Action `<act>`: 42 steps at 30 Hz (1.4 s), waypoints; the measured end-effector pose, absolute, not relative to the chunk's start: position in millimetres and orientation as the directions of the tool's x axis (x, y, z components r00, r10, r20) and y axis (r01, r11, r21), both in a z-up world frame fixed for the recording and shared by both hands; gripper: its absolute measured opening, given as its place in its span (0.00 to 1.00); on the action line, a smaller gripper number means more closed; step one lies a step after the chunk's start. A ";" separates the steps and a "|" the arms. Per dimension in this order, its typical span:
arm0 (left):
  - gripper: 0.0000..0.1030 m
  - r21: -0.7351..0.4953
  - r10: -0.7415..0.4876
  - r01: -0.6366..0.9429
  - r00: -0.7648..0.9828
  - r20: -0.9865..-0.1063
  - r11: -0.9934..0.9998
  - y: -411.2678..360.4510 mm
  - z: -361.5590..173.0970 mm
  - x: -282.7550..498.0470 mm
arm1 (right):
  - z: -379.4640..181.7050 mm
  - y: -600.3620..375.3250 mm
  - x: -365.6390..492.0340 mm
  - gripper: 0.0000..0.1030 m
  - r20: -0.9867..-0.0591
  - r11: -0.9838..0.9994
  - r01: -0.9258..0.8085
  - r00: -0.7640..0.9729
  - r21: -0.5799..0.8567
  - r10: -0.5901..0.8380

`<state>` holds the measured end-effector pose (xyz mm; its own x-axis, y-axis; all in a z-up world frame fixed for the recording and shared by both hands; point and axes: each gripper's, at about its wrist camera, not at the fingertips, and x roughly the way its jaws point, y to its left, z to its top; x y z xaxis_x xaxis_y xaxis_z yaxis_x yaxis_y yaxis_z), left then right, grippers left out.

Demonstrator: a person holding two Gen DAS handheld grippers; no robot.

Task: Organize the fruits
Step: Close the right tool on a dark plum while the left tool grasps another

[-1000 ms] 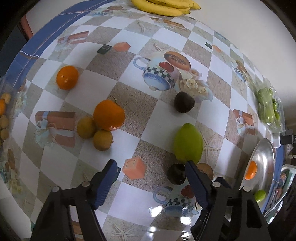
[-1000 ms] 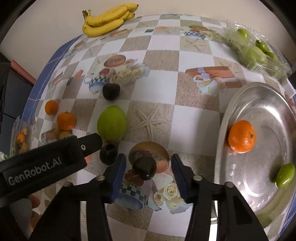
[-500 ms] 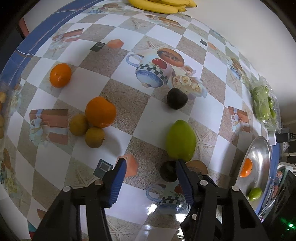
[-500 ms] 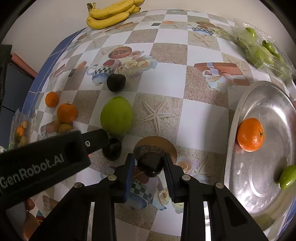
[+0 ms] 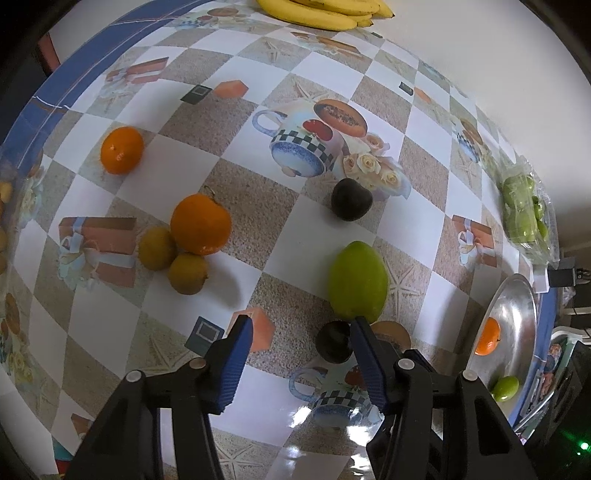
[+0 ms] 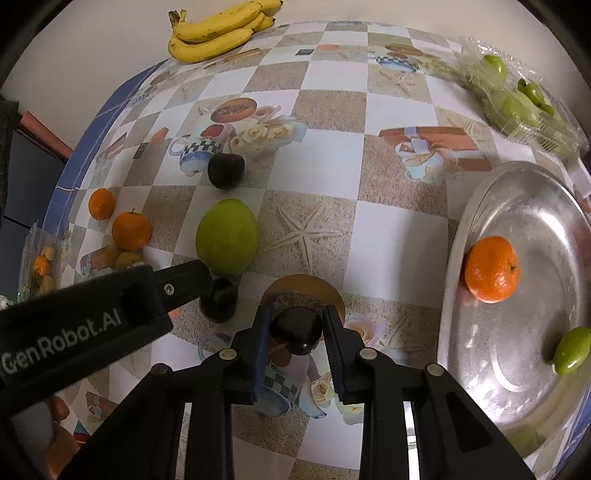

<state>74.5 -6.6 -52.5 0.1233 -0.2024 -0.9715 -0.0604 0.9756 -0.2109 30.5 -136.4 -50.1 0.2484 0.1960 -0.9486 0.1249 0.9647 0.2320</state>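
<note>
My right gripper [image 6: 297, 334] is shut on a dark plum [image 6: 295, 330] and holds it over the tablecloth, left of the steel tray [image 6: 524, 402]. The tray holds an orange [image 6: 492, 268] and a small green fruit [image 6: 570, 350]. My left gripper [image 5: 301, 354] is open and empty above the table; another dark plum [image 5: 334, 341] lies just inside its right finger. A big green mango [image 5: 357, 281], a third dark plum [image 5: 350, 199], two oranges [image 5: 200, 224] [image 5: 121, 149] and two small yellow fruits [image 5: 187, 274] lie on the table.
A banana bunch [image 6: 218, 31] lies at the far edge by the wall. A clear bag of green fruit [image 6: 517, 105] sits beyond the tray. A packet of small fruit [image 6: 40, 262] lies at the left edge. The left gripper's body [image 6: 85, 317] crosses the right wrist view.
My right gripper has closed on the dark plum and lifted it slightly. My left gripper has narrowed its opening and risen a little, staying open.
</note>
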 end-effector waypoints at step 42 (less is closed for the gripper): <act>0.26 -0.224 -0.224 0.010 0.089 -0.971 0.975 -33.8 -61.2 74.1 | -28.0 -165.7 10.2 0.27 -0.939 0.952 0.164 0.275 0.258 0.207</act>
